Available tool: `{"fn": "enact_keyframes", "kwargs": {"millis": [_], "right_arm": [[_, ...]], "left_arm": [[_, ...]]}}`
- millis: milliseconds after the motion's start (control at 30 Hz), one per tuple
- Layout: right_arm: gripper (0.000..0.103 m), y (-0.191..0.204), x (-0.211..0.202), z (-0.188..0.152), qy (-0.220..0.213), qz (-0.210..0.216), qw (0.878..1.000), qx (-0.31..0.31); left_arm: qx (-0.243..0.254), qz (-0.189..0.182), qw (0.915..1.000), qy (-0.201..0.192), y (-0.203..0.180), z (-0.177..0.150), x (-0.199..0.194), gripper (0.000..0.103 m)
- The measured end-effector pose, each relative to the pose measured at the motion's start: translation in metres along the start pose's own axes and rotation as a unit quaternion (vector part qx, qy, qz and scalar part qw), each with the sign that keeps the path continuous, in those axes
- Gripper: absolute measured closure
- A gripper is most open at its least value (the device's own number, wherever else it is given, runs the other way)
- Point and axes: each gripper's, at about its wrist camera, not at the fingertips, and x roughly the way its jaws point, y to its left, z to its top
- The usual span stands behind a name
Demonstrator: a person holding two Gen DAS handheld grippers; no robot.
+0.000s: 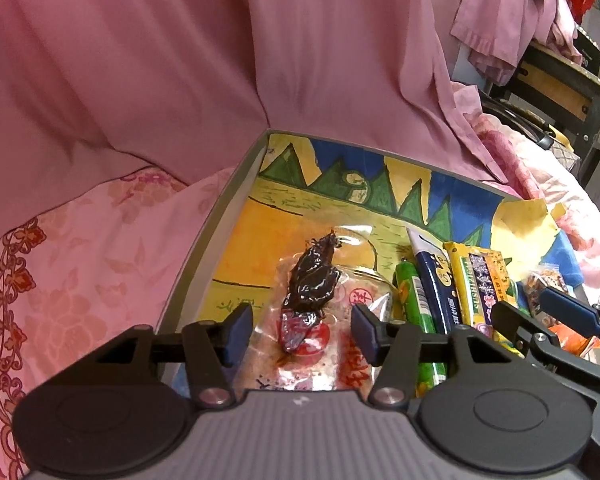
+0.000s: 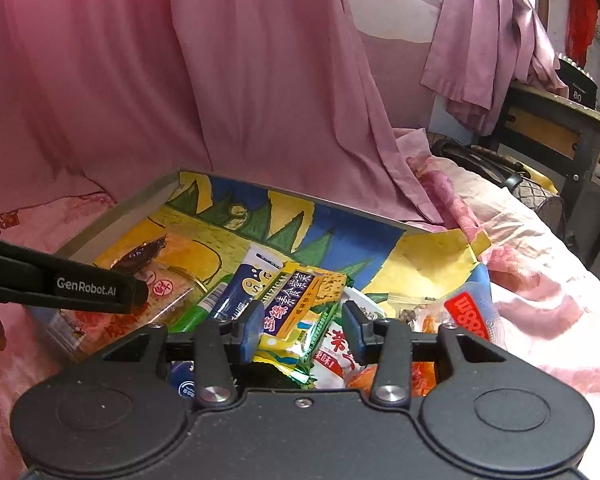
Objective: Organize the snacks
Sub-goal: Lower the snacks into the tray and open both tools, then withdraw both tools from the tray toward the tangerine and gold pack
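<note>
Left wrist view close over the tray, angled down past its jaws, right wrist view alongside, likewise tilted, both sharing tray, snack packets, pink curtain

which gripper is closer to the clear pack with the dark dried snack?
Left. The left gripper is directly over the clear pack, pads either side and apart from it. The right gripper is over the yellow packet, off to the pack's right.

A home bedroom: floral pink bedding, a draped pink curtain, clothes hung nearby.
</note>
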Motion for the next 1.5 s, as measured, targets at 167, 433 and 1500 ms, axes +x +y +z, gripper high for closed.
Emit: {"fn": "enact_keyframes", "kwargs": {"millis": [167, 433, 1500], "right_arm": [[0.047, -0.003, -0.008, 0.004, -0.009, -0.001, 1.000, 0.008], [0.039, -0.016, -0.026, 0.013, -0.018, -0.007, 0.999, 0.036], [0.001, -0.069, -0.190, -0.001, -0.093, -0.018, 0.989, 0.117]], "left_arm": [[-0.005, -0.001, 0.9999, -0.009, 0.001, 0.003, -0.009, 0.025], [-0.007, 0.002, 0.9997, -0.023, 0.000, 0.007, -0.028, 0.015], [0.079, 0.082, 0.9793, -0.167, -0.054, -0.048, -0.199, 0.000]]}}
